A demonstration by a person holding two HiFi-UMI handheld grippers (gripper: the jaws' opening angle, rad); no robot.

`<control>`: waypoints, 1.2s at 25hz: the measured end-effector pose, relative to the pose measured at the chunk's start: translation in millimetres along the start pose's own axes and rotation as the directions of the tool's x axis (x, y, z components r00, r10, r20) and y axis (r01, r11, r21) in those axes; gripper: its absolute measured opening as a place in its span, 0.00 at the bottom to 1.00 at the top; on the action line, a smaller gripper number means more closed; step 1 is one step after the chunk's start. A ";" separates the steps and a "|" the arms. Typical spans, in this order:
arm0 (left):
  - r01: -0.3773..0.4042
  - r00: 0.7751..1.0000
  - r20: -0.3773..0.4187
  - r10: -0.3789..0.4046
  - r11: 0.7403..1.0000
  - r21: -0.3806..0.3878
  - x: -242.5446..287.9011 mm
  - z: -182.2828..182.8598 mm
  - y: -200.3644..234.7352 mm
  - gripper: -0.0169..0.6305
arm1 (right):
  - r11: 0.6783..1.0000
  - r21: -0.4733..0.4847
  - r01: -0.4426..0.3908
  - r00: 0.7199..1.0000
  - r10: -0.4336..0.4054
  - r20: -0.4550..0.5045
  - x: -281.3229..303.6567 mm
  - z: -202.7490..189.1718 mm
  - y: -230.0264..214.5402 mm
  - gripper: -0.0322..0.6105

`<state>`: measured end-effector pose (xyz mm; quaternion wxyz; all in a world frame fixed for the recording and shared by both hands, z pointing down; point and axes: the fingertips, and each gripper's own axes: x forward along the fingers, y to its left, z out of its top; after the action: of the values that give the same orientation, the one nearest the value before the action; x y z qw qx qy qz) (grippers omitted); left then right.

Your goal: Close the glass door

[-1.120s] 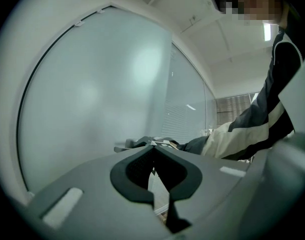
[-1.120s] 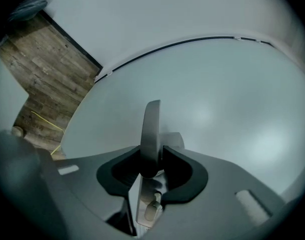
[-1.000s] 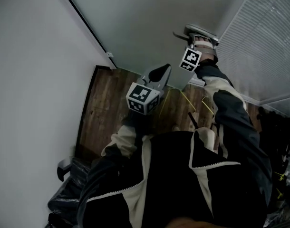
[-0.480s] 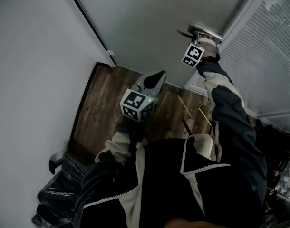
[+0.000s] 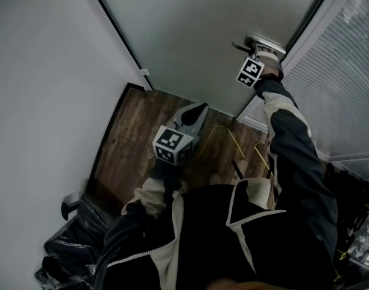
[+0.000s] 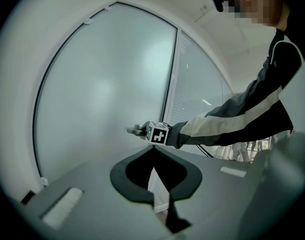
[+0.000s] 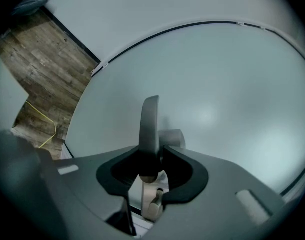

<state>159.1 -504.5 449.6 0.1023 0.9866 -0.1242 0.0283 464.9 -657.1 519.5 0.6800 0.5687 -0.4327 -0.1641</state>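
The frosted glass door (image 5: pixel 196 35) fills the top of the head view, with its dark edge (image 5: pixel 121 38) running down to the floor. Its metal lever handle (image 5: pixel 260 40) sits at the upper right. My right gripper (image 5: pixel 257 48) is at arm's length, shut on that handle. In the right gripper view the lever (image 7: pixel 149 129) stands upright between the jaws of the right gripper (image 7: pixel 151 156), in front of the glass (image 7: pixel 217 84). My left gripper (image 5: pixel 195 111) hangs lower, away from the door, shut and holding nothing. From the left gripper (image 6: pixel 153 147) I see the right gripper's marker cube (image 6: pixel 159 132) at the handle.
A white wall (image 5: pixel 39 101) stands at the left. A fixed pane with blinds (image 5: pixel 342 83) stands to the right of the door. Below is a wooden floor (image 5: pixel 130 138) with a yellow cable (image 5: pixel 233 139). Black bags (image 5: pixel 75 240) lie at the lower left.
The right gripper has kept its hold on the handle and moved with it a little to the right in the head view. The left gripper has sunk slightly.
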 end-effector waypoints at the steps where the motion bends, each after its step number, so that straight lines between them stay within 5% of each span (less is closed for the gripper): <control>1: -0.002 1.000 -0.004 0.002 1.000 -0.001 -0.4 -1.2 0.1 0.03 | 1.000 0.000 -0.001 1.000 0.001 0.001 1.0 -0.5 -0.8 0.23; 5: -0.010 1.000 -0.013 0.010 1.000 -0.002 -2.2 -4.6 0.2 0.03 | 0.999 0.025 -0.020 1.000 0.020 0.004 5.8 -1.3 -0.5 0.24; 13: -0.027 1.000 0.003 0.027 1.000 0.006 -14.5 3.3 7.7 0.03 | 0.996 0.003 -0.091 0.995 0.091 -0.030 3.3 -3.1 9.8 0.41; 17: -0.012 1.000 0.009 0.012 1.000 0.015 -20.1 7.3 12.3 0.03 | 0.992 0.096 -0.083 0.997 0.083 0.008 -16.7 5.0 7.5 0.40; 20: 0.020 1.000 0.023 -0.020 1.000 0.007 -18.8 10.9 10.4 0.03 | 0.958 0.280 -0.066 0.993 0.036 0.112 -60.8 21.6 2.9 0.40; 23: 0.037 0.999 0.039 -0.037 0.999 -0.005 -24.0 14.9 13.1 0.03 | 0.820 0.554 -0.147 0.963 -0.010 0.271 -129.6 50.9 9.6 0.37; 26: 0.064 0.996 0.059 -0.063 0.998 -0.008 -26.1 21.7 11.3 0.03 | 0.554 0.773 -0.310 0.904 -0.080 0.420 -208.1 67.7 13.6 0.29; 28: 0.087 0.994 0.069 -0.087 0.996 -0.003 -25.5 28.3 6.4 0.03 | 0.384 0.838 -0.388 0.873 -0.139 0.468 -254.8 68.9 14.8 0.22; 30: 0.096 0.993 0.073 -0.096 0.995 0.000 -27.4 32.8 5.1 0.03 | 0.285 0.858 -0.428 0.855 -0.181 0.486 -289.6 72.9 21.0 0.13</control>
<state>132.3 -509.6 416.3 0.1007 0.9916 -0.0804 -0.0131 237.2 -489.6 420.8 0.0816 0.7573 -0.6466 0.0409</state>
